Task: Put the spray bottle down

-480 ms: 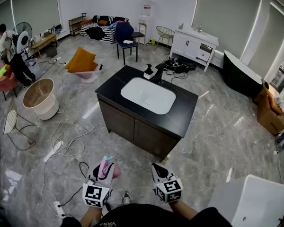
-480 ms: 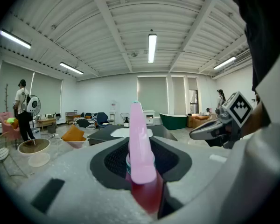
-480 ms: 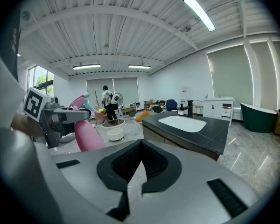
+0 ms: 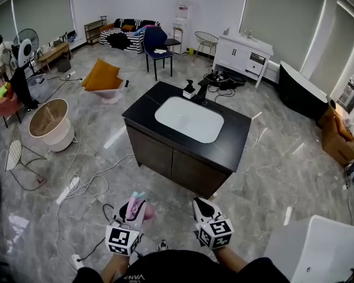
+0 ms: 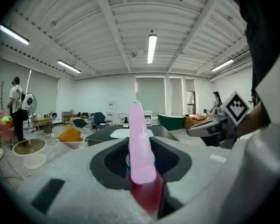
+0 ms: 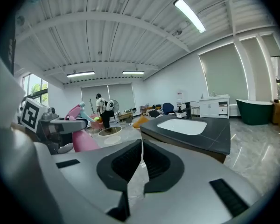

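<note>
A pink spray bottle (image 4: pixel 135 207) with a red-tinted body stands between the jaws of my left gripper (image 4: pixel 132 214), which is shut on it. In the left gripper view the spray bottle (image 5: pixel 140 146) rises upright from the left gripper (image 5: pixel 141 164), nozzle end up. My right gripper (image 4: pixel 202 209) is held beside it, level with it, its jaws closed together on nothing. The right gripper (image 6: pixel 141 158) points toward the black counter (image 6: pixel 214 136). In the right gripper view the spray bottle (image 6: pixel 84 141) shows at the left. Both grippers hang over the floor, short of the black counter (image 4: pixel 227 149).
The counter holds a white sink basin (image 4: pixel 189 119) and a black faucet (image 4: pixel 199 93). Cables and a power strip (image 4: pixel 71 184) trail over the marble floor to my left. A white box (image 4: pixel 315 249) stands at the right. A round tub (image 4: pixel 50 122) and a person (image 4: pixel 1 55) are far left.
The counter has shifted slightly right and down in the head view. Both grippers sit a little lower in it. The bottle stays in the left jaws.
</note>
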A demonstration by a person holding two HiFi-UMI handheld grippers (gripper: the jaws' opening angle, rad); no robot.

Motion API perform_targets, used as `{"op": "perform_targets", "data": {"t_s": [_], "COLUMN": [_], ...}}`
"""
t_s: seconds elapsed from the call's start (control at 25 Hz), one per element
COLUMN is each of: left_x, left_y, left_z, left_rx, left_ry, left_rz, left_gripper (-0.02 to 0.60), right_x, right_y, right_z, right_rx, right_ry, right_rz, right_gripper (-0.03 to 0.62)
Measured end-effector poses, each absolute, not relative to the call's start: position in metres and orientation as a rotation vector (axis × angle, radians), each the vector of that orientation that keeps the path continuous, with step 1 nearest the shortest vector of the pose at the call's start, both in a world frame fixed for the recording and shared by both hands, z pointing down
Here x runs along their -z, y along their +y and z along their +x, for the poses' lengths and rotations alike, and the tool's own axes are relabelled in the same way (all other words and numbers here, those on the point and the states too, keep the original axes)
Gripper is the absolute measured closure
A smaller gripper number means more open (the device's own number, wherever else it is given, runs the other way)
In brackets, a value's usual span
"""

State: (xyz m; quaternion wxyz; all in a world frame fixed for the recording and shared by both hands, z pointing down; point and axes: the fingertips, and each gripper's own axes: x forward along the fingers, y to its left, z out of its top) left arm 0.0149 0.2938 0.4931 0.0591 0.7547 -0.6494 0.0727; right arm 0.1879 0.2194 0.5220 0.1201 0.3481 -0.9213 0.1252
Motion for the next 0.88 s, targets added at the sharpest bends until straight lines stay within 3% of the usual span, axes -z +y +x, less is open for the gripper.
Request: {"op": "perform_targets", "data": {"t_s": [0.44,0.88], "left_x": [-0.504,-0.503], "left_y": [0.251,0.139], "left_z": [-0.029,-0.070], "left_rx": [-0.215,-0.242], "left_ry": [-1.928,-2.019], "left_rz": [2.295,2.207], "left_gripper": [0.451,0.451], "right_x": [-0.535,-0.537], "right_y": [0.181,0.059], "right_z": [0.154,0.101], "right_rx": [-0.419,-0.417], "right_ry": [-2.655,-2.703], "right_rz": [1.055,0.925], "right_gripper": [0.594,0.594]}}
